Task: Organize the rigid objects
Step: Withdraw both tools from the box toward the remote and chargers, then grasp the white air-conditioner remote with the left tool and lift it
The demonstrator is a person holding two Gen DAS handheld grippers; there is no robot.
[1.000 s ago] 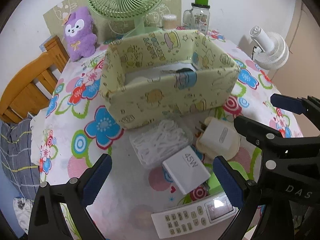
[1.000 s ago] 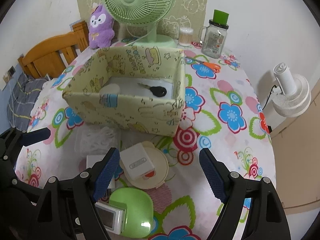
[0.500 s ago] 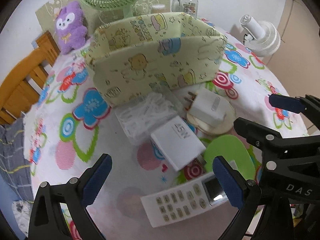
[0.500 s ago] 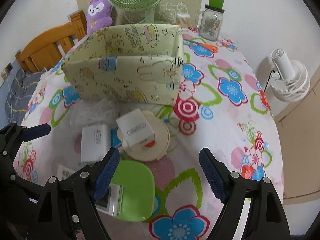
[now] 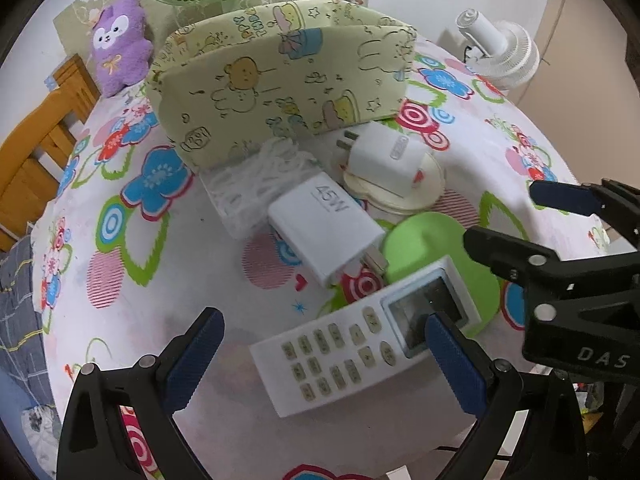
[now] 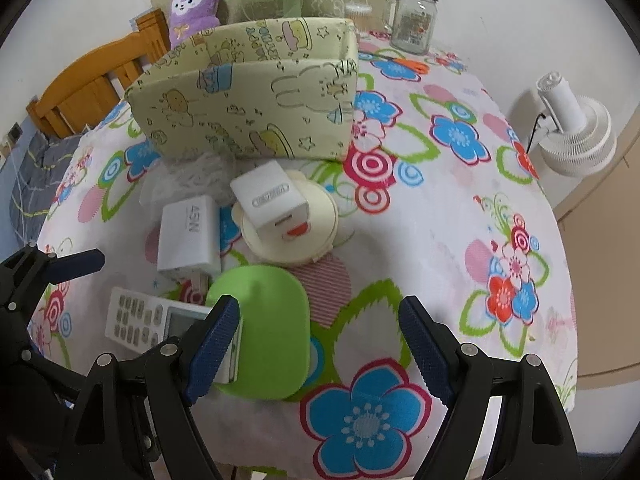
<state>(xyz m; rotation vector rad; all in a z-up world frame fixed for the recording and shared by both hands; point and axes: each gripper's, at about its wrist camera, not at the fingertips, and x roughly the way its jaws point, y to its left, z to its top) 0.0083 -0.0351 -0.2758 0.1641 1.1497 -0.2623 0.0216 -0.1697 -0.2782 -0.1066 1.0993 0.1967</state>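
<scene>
Two grippers hang over the flowered bench, both with jaws apart and nothing between the pads; the left gripper straddles the white remote, one pad over its screen end; the right gripper stands over the green lid; a white 45W charger lies beside the remote; a second charger rests on a cream disc, near the yellow fabric box.

Both grippers, left gripper and right gripper, came lower toward the remote control and green case.
</scene>
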